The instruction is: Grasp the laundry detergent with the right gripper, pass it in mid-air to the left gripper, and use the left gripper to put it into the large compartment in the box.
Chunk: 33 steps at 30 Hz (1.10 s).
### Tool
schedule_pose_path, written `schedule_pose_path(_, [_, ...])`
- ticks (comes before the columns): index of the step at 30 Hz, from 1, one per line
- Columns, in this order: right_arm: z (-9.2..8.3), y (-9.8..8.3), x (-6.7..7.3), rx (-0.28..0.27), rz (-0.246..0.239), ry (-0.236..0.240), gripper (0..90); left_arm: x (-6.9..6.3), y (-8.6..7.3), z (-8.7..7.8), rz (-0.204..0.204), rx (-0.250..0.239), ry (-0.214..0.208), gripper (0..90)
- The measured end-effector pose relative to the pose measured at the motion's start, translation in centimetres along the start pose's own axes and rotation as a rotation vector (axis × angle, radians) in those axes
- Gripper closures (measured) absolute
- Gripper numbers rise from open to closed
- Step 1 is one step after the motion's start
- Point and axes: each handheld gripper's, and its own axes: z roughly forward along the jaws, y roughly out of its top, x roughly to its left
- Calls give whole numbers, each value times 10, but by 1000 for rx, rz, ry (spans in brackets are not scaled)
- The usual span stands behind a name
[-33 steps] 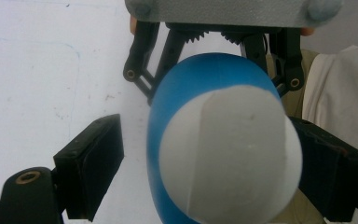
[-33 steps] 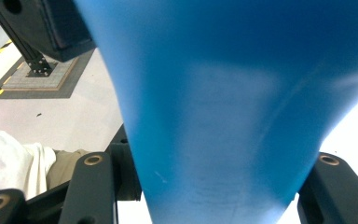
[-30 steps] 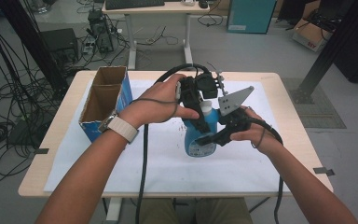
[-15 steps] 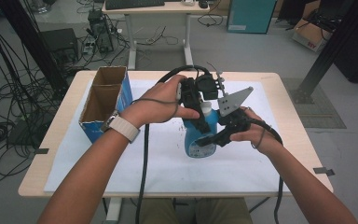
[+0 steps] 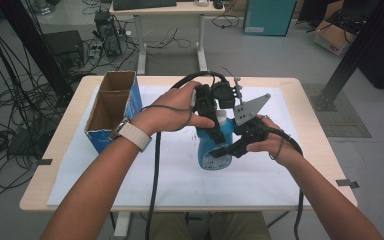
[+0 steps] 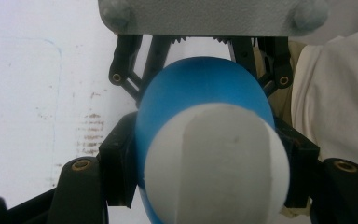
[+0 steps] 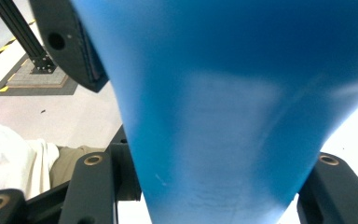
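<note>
From above, the blue bottle [image 5: 211, 150] stands upright on the table [image 5: 70, 130], long axis vertical, white cap [image 5: 221, 118] pointing up. My left tongs [image 5: 214, 125] come down over its top; my right tongs [image 5: 219, 151] clasp its body from the side. In my left gripper view the cap [image 6: 216, 163] faces me, jaws just closed against it. In my right gripper view the bottle's wall [image 7: 223, 112] sits pinched between my jaws
</note>
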Motion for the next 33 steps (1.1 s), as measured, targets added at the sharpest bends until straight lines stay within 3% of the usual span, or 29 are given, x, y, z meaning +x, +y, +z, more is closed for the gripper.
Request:
schedule_pose_path(9, [0, 0, 1, 4, -9, -6, 437, -3, 2, 0, 0, 13, 14, 376])
schedule_pose_path(33, [-1, 1, 2, 12, -7, -7, 439, -2, 4, 0, -4, 34, 0, 377])
